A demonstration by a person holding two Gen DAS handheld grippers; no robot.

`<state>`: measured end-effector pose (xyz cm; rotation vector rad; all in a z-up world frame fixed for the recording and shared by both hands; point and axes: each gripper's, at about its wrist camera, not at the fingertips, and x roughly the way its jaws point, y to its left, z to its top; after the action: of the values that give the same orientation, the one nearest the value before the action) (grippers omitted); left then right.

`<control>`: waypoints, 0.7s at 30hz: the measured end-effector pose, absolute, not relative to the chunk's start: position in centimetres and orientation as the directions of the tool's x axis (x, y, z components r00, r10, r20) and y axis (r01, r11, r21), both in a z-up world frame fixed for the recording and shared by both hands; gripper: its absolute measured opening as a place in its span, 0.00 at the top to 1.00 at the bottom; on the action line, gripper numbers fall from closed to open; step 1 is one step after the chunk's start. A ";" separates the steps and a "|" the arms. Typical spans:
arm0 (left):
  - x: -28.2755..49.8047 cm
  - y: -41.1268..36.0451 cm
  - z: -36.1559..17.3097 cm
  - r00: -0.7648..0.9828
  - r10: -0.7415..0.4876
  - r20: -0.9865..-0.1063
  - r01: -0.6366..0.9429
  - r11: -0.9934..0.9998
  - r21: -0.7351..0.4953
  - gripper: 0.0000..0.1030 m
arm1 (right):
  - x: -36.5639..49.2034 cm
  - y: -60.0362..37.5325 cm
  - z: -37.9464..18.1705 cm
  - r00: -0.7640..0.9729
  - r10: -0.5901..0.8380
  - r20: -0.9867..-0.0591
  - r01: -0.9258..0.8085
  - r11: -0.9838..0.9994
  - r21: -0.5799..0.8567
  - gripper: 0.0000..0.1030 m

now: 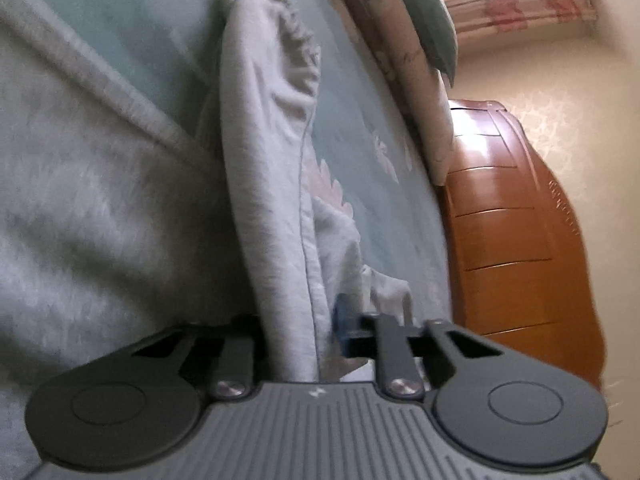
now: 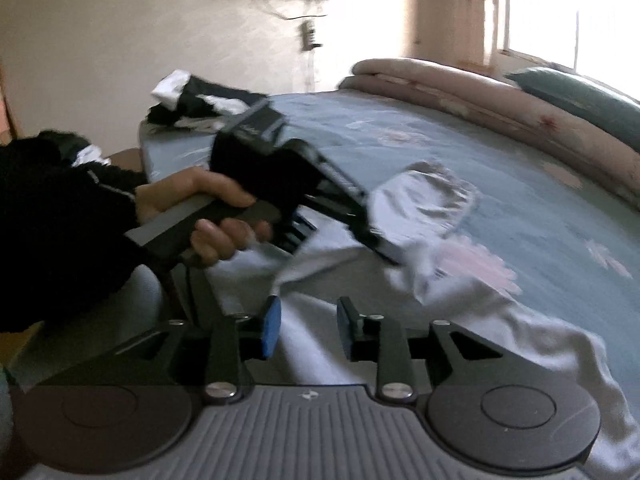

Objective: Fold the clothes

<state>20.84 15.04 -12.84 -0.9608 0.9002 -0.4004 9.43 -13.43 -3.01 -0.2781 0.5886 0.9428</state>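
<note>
No words, numbers or brand names can be read in either view. The only sign is a small pale emblem on the ribbed grey body of each gripper, the left gripper (image 1: 298,334) and the right gripper (image 2: 306,328), sitting at the body's front edge; its shape is too small to make out

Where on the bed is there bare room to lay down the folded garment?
Bare bedspread lies between the grey garment and the rolled quilt. The far corner holds a black-and-white clothes pile. Near both grippers, left and right, it is crowded.
</note>
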 end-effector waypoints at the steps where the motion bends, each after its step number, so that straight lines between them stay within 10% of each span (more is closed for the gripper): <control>1: 20.6 14.9 -12.0 0.603 -0.638 -0.479 -0.065 0.559 -0.827 0.91 | 9.4 -14.1 -3.0 0.458 0.670 -0.584 -0.812 0.583 0.032 0.65; 21: 13.0 16.0 -7.8 0.813 -0.315 -0.490 -0.098 0.755 -0.648 0.92 | 10.5 -20.5 -4.6 0.590 0.552 -0.589 -0.644 0.762 0.069 0.59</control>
<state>13.02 15.98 -7.76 -0.7166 0.6234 -0.1270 10.53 -20.46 -4.63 -0.1574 0.6296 0.6990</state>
